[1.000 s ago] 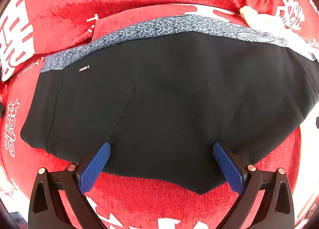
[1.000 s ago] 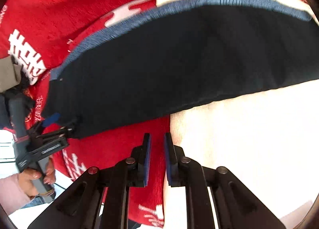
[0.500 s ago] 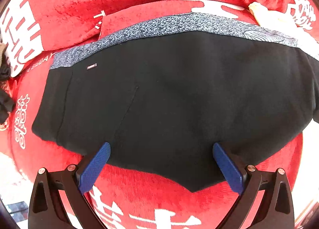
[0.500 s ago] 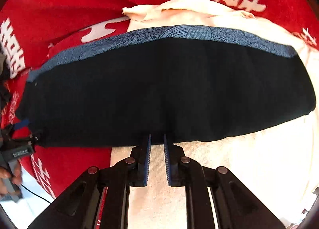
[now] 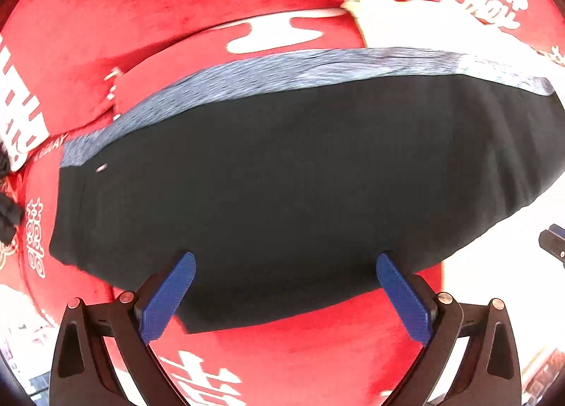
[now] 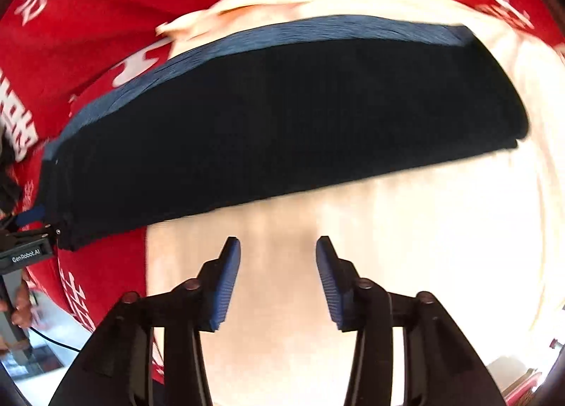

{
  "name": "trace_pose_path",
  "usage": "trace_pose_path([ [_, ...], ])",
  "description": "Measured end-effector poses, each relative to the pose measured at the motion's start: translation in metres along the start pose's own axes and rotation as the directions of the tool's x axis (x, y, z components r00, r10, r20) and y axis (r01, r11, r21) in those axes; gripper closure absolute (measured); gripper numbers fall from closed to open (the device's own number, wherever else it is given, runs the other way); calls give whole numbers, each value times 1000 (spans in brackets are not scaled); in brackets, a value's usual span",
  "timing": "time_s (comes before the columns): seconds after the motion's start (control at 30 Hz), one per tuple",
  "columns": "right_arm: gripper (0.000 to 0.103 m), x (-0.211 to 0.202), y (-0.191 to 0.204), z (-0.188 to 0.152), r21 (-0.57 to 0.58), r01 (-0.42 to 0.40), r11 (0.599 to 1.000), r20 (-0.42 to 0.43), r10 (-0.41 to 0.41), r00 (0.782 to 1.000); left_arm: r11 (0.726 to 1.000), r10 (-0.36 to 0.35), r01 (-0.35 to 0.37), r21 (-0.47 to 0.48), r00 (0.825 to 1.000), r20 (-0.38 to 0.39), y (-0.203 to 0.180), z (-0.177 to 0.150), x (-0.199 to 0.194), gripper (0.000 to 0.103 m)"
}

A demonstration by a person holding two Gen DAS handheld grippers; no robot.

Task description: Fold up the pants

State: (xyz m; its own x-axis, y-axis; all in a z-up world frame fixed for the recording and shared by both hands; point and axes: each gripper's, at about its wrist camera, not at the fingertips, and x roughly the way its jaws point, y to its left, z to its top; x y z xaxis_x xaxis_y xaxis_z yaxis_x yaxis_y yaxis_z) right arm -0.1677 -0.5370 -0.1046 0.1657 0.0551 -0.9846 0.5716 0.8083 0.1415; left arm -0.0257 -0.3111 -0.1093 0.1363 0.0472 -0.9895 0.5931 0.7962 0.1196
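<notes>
While both point down: left hand-held gripper (image 5: 285,294) and right hand-held gripper (image 6: 278,279) hang above the cloths.
Pants: the folded black pants (image 5: 282,173) with a grey-blue waistband (image 5: 282,69) on the far side lie flat on a red blanket (image 5: 176,0), their right end on a cream cloth (image 6: 406,247).
Left hand-held gripper: jaws wide apart, nothing between them, over the pants' near edge.
Right hand-held gripper: jaws have just been opening, now partly apart, empty, over the cream cloth near the pants.
</notes>
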Motion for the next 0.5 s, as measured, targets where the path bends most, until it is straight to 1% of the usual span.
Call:
trace_pose_path([
  [0.07,53,-5,-17,0,34,-11,999,-7,12,1000,1000,-4,4,13,1000,4,-11,3,-2,0],
  [0.2,51,-8,-43,-1,66,-9,998,-20,10,1000,1000,-12,12,28,1000,4,-33,11,-4,0],
  [0.3,51,-11,-57,-6,91,-22,996,-32,25,999,999,-11,11,49,1000,0,-53,17,-4,0],
  [0.5,51,-12,-77,-7,116,-43,992,-24,46,999,997,-21,21,71,1000,-4,-85,36,-5,0],
])
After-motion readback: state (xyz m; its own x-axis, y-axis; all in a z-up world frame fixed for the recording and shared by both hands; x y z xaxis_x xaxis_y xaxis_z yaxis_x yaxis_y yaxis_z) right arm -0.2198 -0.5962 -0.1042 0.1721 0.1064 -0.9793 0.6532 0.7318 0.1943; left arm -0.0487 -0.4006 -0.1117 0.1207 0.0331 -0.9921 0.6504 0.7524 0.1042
